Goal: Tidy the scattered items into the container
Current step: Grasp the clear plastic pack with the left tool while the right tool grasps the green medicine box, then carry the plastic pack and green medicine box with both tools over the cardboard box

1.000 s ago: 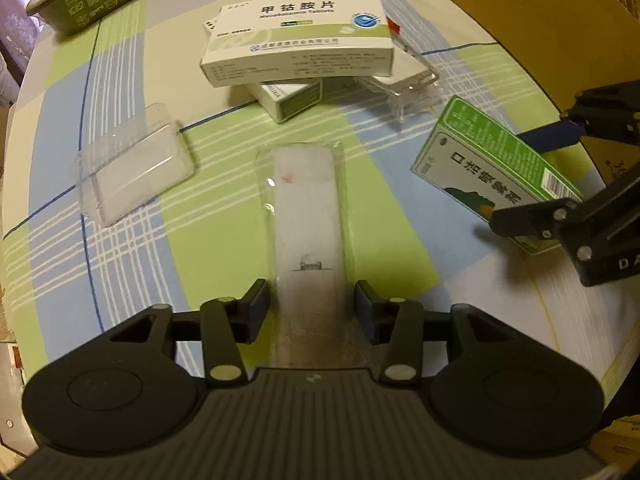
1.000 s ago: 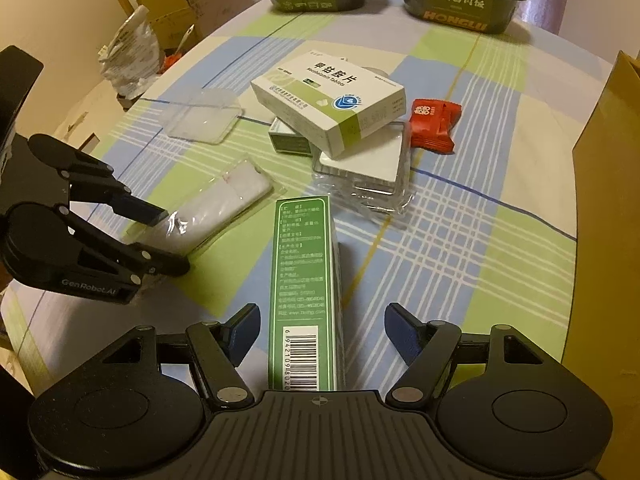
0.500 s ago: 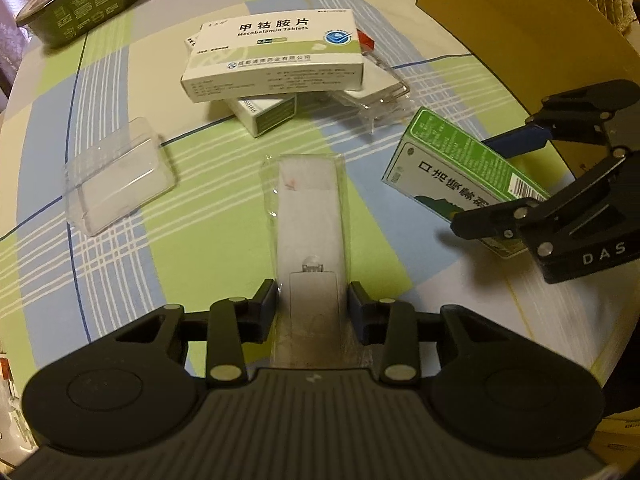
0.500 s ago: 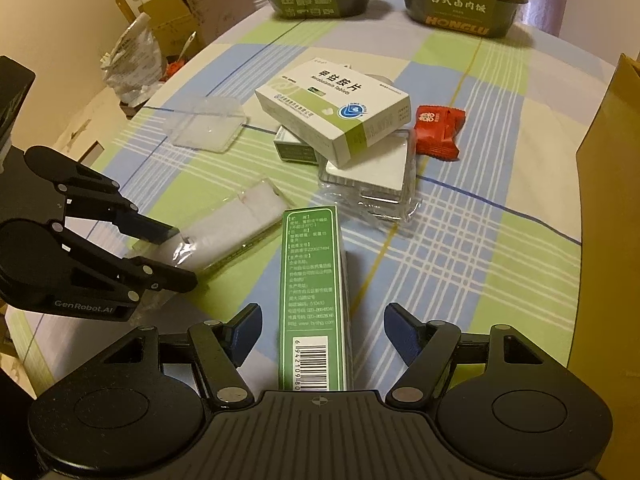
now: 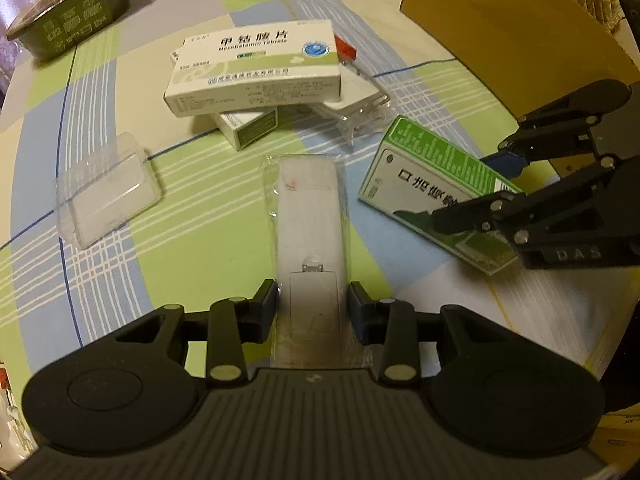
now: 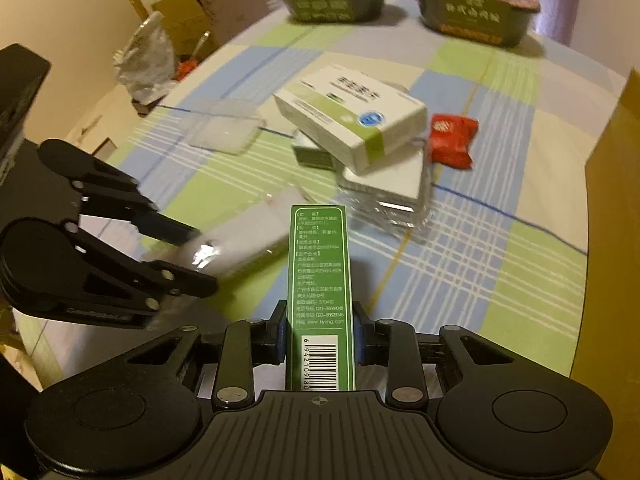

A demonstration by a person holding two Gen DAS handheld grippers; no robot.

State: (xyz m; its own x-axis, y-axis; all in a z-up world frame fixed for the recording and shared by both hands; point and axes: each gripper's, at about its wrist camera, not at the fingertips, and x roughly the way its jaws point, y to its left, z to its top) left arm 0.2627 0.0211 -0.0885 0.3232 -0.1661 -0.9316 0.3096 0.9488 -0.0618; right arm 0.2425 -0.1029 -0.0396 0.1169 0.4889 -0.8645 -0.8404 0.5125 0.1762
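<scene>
Checked tablecloth (image 5: 192, 240) under medicine boxes (image 5: 256, 68)

You have a long white object sealed in clear plastic wrap (image 5: 310, 216) lying lengthwise toward the tabletop's near edge. Beside it your green-and-white medicine carton (image 5: 430, 190) tilts, raised. A large white-and-green tablet box (image 5: 256, 66) tops a small box and clear tray mid-tabletop; the brown cardboard container (image 5: 504, 28) stands at the right edge.

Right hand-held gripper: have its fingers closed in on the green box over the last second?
Yes. In the right wrist view the right hand-held gripper had fingers standing wide of the green box; now both press its sides.
</scene>
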